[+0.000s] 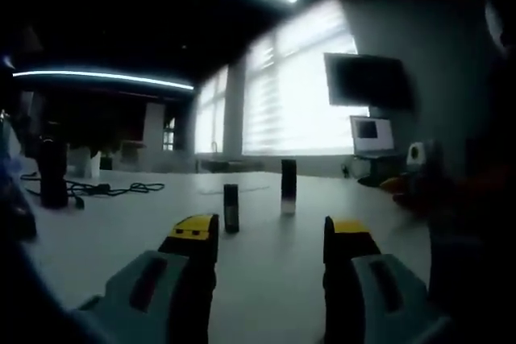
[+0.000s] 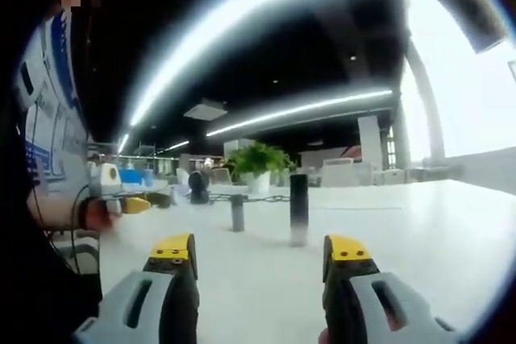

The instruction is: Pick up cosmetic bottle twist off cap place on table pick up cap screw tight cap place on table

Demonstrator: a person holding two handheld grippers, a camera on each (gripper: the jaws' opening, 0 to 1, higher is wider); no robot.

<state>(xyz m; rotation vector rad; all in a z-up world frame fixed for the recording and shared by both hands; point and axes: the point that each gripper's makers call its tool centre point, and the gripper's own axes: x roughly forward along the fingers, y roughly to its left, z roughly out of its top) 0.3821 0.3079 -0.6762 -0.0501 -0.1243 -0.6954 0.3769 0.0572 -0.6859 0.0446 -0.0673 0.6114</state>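
Observation:
A tall dark cosmetic bottle with a pale lower part stands upright on the white table, ahead of my left gripper. A shorter dark cap stands just left of it and nearer. My left gripper is open, jaws wide apart with nothing between them. In the right gripper view the bottle stands upright ahead, the cap to its left and a little farther. My right gripper is open and holds nothing. The left gripper shows at the left, held in a person's hand.
Black cables and a dark cylinder lie at the table's far left. A laptop and a wall screen sit at the back right. A potted plant stands beyond the bottle. A person stands at the left.

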